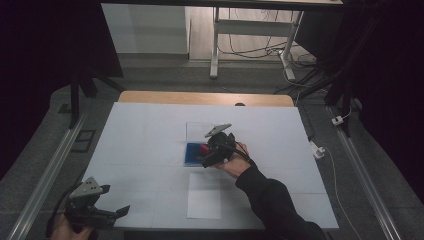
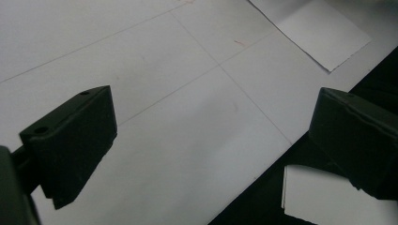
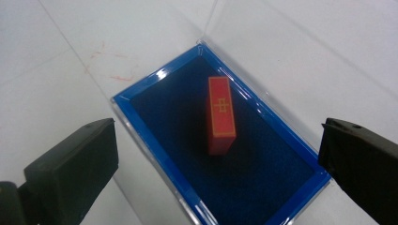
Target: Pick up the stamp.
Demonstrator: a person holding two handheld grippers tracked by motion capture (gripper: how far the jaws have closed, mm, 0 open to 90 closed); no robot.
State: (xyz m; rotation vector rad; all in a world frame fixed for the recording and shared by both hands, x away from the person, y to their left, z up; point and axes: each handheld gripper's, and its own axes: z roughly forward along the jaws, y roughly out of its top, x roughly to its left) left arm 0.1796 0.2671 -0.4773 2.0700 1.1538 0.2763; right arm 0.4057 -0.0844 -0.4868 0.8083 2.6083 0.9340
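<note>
High view: white-covered rectangular table, wooden strip along its far edge. Two plain white paper sheets on it: one near the middle of the near edge, the other just past the table centre, mostly hidden behind the tray.

Shallow blue rectangular tray with dark blue felt lining and a clear plastic rim sits at about the table centre, flat on the white surface. Same tray in the high view, partly covered by the right gripper.

Small red rectangular block with a gold border line and gold cross mark on top stands inside the tray, roughly mid-felt, clear of all four walls. Long axis runs roughly along the tray's long side.

Right gripper, black, two-jaw: jaws wide apart, nothing between them. It hangs above the tray, one jaw off each long side, block seen in the gap but not touched. Person's right hand and dark sleeve come in from the near edge in the high view.

Left gripper, black with grey three-cornered plate: jaws wide apart, empty. It sits at the near-left corner of the table, well apart from the tray, over bare white surface at the table's near edge.
</note>
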